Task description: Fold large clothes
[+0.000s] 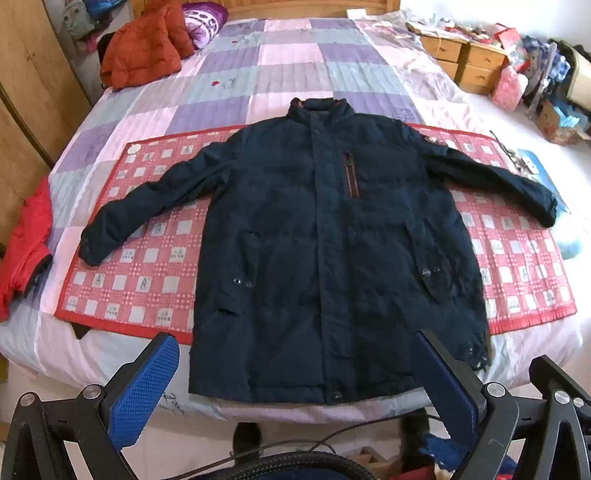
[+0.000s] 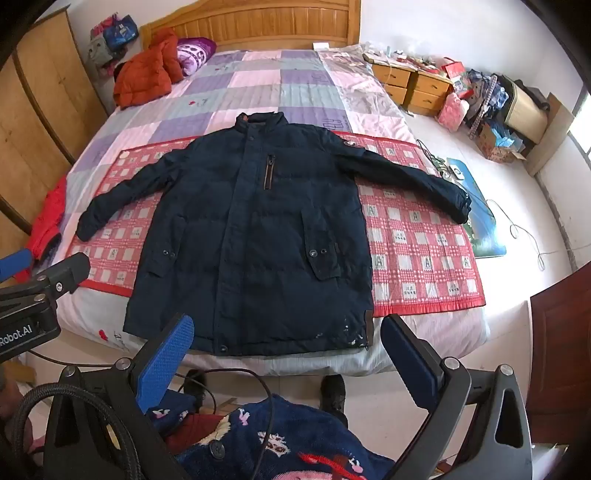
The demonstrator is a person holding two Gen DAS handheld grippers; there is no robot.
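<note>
A dark navy padded jacket (image 1: 314,240) (image 2: 258,240) lies flat and face up on a red checked mat (image 1: 147,266) (image 2: 417,258) across the bed. Both sleeves are spread out to the sides, the collar points to the headboard and the hem lies at the bed's near edge. My left gripper (image 1: 295,334) hovers open above the hem, with nothing between its blue pads (image 1: 147,384). My right gripper (image 2: 288,319) is likewise open over the hem, apart from the cloth. The left gripper's body (image 2: 55,273) shows at the left edge of the right wrist view.
An orange jacket (image 1: 144,51) and a purple pillow (image 1: 203,22) lie by the headboard. A red garment (image 1: 26,240) hangs off the bed's left side. Wooden drawers (image 2: 413,85) and clutter stand to the right. A blue mat (image 2: 476,218) and cables lie on the floor.
</note>
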